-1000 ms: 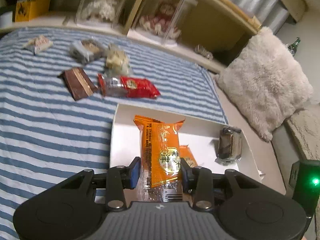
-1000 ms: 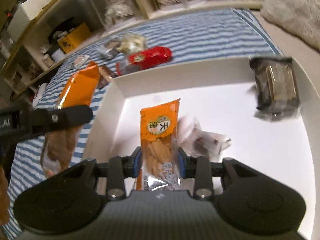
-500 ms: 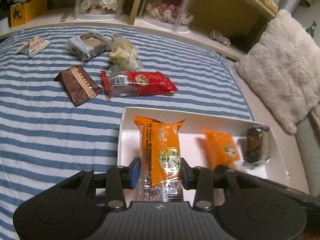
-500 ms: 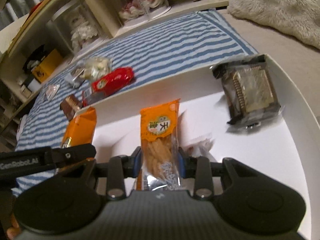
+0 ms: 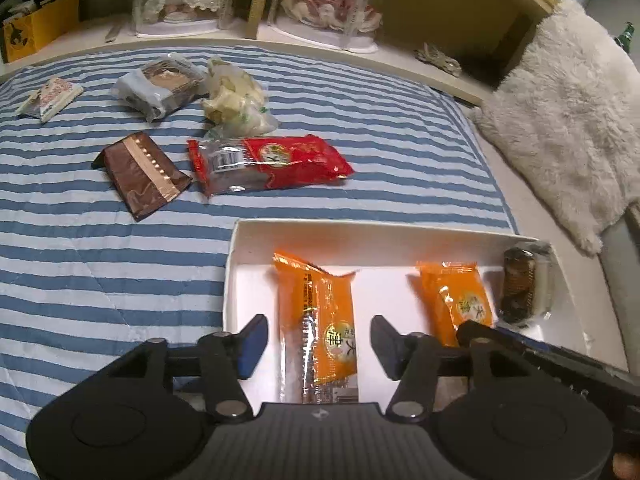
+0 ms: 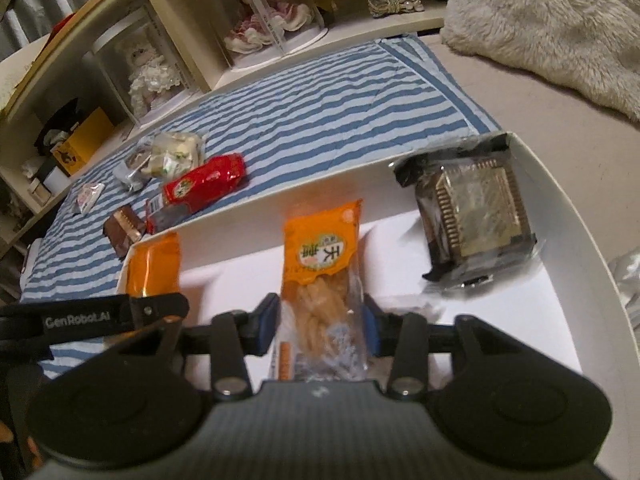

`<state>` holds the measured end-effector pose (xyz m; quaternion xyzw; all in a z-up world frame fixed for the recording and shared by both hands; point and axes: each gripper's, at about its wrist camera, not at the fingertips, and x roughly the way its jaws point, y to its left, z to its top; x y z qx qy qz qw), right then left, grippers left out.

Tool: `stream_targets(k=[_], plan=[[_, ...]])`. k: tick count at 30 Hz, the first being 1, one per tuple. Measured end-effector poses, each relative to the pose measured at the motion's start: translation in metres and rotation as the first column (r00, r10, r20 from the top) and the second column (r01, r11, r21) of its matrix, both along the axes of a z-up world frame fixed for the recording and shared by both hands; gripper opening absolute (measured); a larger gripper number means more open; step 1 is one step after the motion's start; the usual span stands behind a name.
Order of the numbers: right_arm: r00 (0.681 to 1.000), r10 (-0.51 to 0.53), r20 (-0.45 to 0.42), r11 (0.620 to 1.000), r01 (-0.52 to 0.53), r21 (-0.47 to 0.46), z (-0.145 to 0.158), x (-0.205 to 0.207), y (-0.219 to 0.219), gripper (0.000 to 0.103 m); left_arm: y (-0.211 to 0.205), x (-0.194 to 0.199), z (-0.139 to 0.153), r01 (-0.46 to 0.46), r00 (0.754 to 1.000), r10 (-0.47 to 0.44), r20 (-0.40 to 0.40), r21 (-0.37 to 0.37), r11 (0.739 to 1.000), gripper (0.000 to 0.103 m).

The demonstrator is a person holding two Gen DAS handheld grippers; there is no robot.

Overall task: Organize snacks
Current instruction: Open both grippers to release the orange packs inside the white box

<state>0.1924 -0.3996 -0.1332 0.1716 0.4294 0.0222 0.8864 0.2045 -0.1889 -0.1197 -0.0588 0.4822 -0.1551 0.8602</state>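
The left claw (image 5: 316, 344) is spread wide, its orange pack (image 5: 318, 328) lying loose in the white box (image 5: 240, 240), long axis along the fingers. The right claw (image 6: 318, 324) grips a second orange pack (image 6: 320, 272) just over the box floor, also lengthwise, beside the dark snack (image 6: 472, 208). The red pack (image 5: 272, 162) on the striped bed lies crosswise ahead, likely nearer the left claw.

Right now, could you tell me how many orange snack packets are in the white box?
2. One orange packet lies at the white box's left end between the open left gripper; the other orange packet sits mid-box, clamped by the right gripper. More may be hidden.
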Motion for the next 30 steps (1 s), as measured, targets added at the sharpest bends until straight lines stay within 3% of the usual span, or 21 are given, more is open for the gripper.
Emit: stream_targets(k=[1, 3, 7, 23, 30], plan=[[1.0, 0.0, 0.0, 1.0, 0.0, 0.006, 0.002, -0.001, -0.002, 0.052, 0.0, -0.002, 0.002, -0.003, 1.0, 0.003, 0.0, 0.014, 1.0, 0.073], [1.0, 0.003, -0.003, 1.0, -0.003, 0.013, 0.006, -0.003, -0.004, 0.054, 0.0, -0.006, 0.007, 0.006, 1.0, -0.007, 0.015, 0.018, 1.0, 0.075], [1.0, 0.009, 0.02, 1.0, -0.009, 0.001, 0.017, -0.013, -0.007, 0.06, 0.001, -0.014, 0.013, 0.018, 1.0, -0.019, 0.017, 0.031, 0.999, 0.075], [0.999, 0.027, 0.031, 0.995, -0.024, -0.096, 0.038, -0.045, -0.013, 0.064, 0.016, -0.042, 0.034, 0.033, 0.998, -0.035, 0.057, 0.045, 0.998, 0.084], [0.999, 0.018, 0.044, 0.989, -0.011, -0.149, 0.048, -0.059, -0.01, 0.087, 0.031, -0.052, 0.035, 0.027, 0.997, -0.031, 0.067, 0.057, 0.998, 0.098]])
